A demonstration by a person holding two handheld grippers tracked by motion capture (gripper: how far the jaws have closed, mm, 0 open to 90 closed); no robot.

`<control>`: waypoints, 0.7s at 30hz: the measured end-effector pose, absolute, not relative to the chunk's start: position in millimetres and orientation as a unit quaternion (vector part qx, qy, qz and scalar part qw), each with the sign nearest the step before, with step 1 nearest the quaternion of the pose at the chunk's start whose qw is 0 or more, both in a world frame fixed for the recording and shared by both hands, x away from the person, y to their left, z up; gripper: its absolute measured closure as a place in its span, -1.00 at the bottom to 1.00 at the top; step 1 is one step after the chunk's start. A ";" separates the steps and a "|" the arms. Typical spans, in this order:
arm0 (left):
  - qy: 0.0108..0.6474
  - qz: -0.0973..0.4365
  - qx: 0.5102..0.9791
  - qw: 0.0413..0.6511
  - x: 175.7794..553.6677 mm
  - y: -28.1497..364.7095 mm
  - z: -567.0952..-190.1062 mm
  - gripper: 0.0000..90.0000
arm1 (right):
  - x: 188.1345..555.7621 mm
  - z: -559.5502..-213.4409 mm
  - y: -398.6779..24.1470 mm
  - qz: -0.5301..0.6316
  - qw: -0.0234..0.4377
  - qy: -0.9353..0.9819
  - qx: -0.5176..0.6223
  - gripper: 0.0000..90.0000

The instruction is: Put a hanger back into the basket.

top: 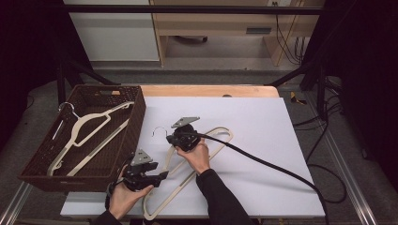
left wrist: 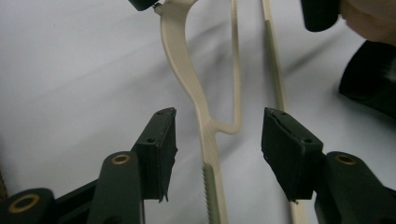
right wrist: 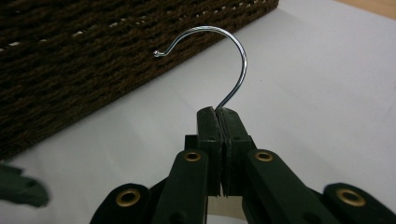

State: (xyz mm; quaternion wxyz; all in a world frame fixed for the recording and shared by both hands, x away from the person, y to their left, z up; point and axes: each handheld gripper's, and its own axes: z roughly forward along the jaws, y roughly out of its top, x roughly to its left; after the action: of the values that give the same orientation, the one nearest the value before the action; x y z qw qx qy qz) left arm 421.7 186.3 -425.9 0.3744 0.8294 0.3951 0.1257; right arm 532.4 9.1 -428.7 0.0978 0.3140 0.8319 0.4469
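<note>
High view first, from the left: the brown woven basket [top: 123,123] sits at the table's left edge with one cream hanger [top: 89,133] already lying in it, and a second cream hanger on the sheet [top: 213,140] lies on the white sheet [top: 263,140] just beside it, its chrome hook [top: 159,131] pointing at the basket wall. The risk I see is that this hook catches the weave or the rim if the hanger is swung over too low, or the long frame pivots and droops, since one pinch at the neck is all that carries it. The left gripper [top: 149,174] stands released: in the left gripper view its pads [left wrist: 161,144] straddle the hanger's arm [left wrist: 205,140] without pressing it. The right gripper [top: 179,138] is clenched tight on the neck at the hook's base [right wrist: 219,112]
</note>
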 end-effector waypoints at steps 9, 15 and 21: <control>0.398 0.109 0.826 0.383 441.7 175.1 -421.6 0.12 | 515.6 -415.4 -7.4 0.479 0.105 0.818 0.300 0.98; 0.390 0.102 0.829 0.387 445.1 163.8 -419.0 0.26 | 503.6 -407.3 -18.4 0.493 0.113 0.813 0.289 0.98; 0.383 0.087 0.833 0.390 446.4 159.2 -417.1 0.49 | 492.0 -400.2 -28.5 0.503 0.122 0.808 0.281 0.98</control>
State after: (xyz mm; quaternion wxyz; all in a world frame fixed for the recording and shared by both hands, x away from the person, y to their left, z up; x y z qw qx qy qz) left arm 446.4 159.2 -417.1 0.3904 0.8329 0.3825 0.0870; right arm 492.0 -28.5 -400.2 0.1219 0.2808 0.8082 0.5032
